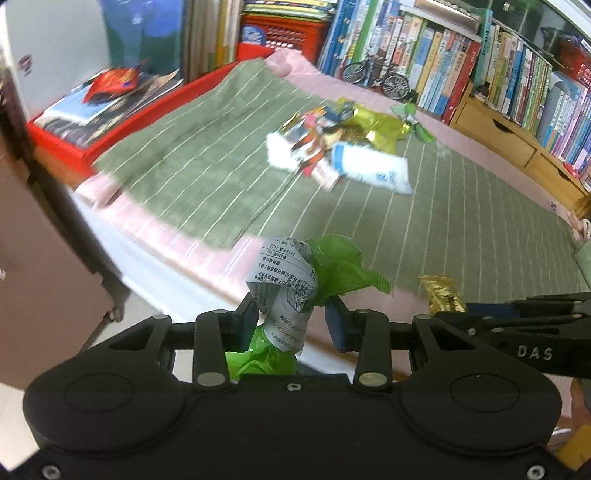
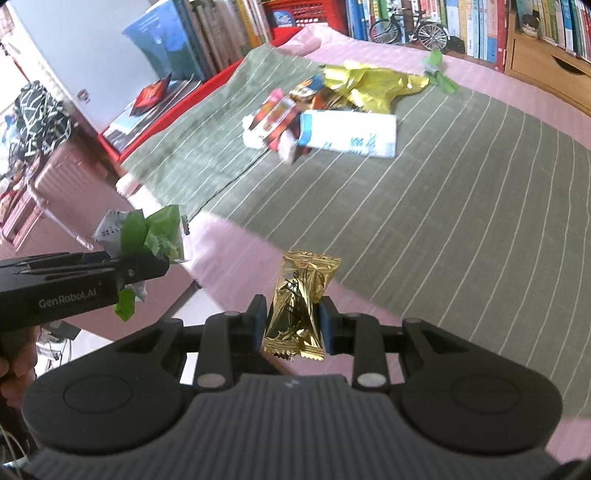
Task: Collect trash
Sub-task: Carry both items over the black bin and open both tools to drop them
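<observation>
My left gripper (image 1: 291, 317) is shut on a wad of crumpled printed paper and green plastic (image 1: 295, 280), held above the bed's near edge. From the right wrist view the same wad (image 2: 147, 232) shows at the left, in the left gripper (image 2: 147, 267). My right gripper (image 2: 293, 319) is shut on a gold foil wrapper (image 2: 299, 306); that wrapper (image 1: 441, 293) also peeks in at the right of the left wrist view. A pile of trash (image 2: 317, 114) lies further off on the green striped blanket (image 2: 443, 221): a white and blue packet (image 2: 347, 134), gold foil, colourful wrappers, a green scrap (image 2: 437, 70).
A red bin (image 1: 122, 118) holding magazines and a red wrapper stands at the bed's left. Bookshelves (image 1: 480, 66) and a wooden drawer unit (image 1: 495, 136) line the far side, with a model bicycle (image 2: 410, 26) in front. A pink suitcase (image 2: 62, 177) stands on the floor at left.
</observation>
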{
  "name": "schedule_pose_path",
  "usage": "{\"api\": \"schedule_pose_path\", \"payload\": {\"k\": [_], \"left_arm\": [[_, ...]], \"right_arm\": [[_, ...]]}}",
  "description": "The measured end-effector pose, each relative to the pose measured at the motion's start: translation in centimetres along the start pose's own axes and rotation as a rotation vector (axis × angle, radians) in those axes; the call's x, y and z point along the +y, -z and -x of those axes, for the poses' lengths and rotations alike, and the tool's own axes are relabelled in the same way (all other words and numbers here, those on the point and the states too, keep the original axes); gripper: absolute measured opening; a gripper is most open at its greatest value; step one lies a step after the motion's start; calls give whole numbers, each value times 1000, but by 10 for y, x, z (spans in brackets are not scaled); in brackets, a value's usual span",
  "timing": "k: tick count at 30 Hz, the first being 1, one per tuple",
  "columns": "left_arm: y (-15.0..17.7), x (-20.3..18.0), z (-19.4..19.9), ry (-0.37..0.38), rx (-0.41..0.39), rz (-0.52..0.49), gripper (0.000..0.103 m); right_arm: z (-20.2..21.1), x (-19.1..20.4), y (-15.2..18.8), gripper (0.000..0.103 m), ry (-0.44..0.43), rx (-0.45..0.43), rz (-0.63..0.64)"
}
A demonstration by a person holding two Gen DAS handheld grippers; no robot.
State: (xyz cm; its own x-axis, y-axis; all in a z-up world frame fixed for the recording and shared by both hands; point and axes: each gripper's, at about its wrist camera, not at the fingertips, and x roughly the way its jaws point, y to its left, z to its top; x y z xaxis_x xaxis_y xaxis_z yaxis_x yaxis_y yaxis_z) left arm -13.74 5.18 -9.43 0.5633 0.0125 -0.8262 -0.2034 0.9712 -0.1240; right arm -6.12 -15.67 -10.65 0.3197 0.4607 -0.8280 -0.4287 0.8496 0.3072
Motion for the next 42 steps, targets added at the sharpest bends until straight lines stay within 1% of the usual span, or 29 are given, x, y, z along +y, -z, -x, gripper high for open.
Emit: {"api": "schedule_pose_path", "payload": {"k": [4, 9, 17, 21, 23, 24, 25, 26, 27, 28, 29, 30, 31, 36, 42], "left_arm": [[25, 17, 8, -5, 16, 21, 37], [59, 33, 7, -10, 56, 49, 37], [117, 58, -17, -9, 148, 111, 37], [136, 69, -34, -6, 181, 147, 37], [143, 72, -43, -3, 192, 158, 37], [145, 72, -46, -3, 199, 160, 39], [146, 73, -50, -1, 203, 163, 40], [148, 73, -54, 1, 204, 166, 43], [149, 74, -57, 6, 204, 169, 49], [150, 74, -58, 7, 205, 172, 56], [151, 74, -60, 4, 202, 176, 60], [151, 73, -60, -1, 196, 176, 68], [151, 73, -59, -7, 187, 174, 73], [144, 67, -58, -7, 181, 157, 79], [134, 62, -51, -11, 161, 147, 81]], "right_arm": [[1, 15, 19, 35, 3, 11, 5], [-7, 30, 45, 36, -8, 44, 13], [-38, 46, 89, 37, -50, 116, 31], [-58, 50, 103, 38, -36, 156, 34], [-67, 50, 108, 40, -28, 171, 31], [-71, 50, 109, 43, -24, 176, 29], [-75, 49, 111, 55, -18, 180, 27], [-77, 49, 113, 61, -7, 182, 24], [-81, 50, 114, 69, -4, 182, 20], [-82, 49, 113, 71, 3, 180, 17], [-83, 49, 114, 72, 8, 176, 15], [-82, 47, 114, 73, 10, 173, 14], [-82, 46, 114, 73, 12, 172, 14], [-75, 48, 115, 76, 20, 159, 31], [-65, 48, 109, 79, 21, 125, 16]]}}
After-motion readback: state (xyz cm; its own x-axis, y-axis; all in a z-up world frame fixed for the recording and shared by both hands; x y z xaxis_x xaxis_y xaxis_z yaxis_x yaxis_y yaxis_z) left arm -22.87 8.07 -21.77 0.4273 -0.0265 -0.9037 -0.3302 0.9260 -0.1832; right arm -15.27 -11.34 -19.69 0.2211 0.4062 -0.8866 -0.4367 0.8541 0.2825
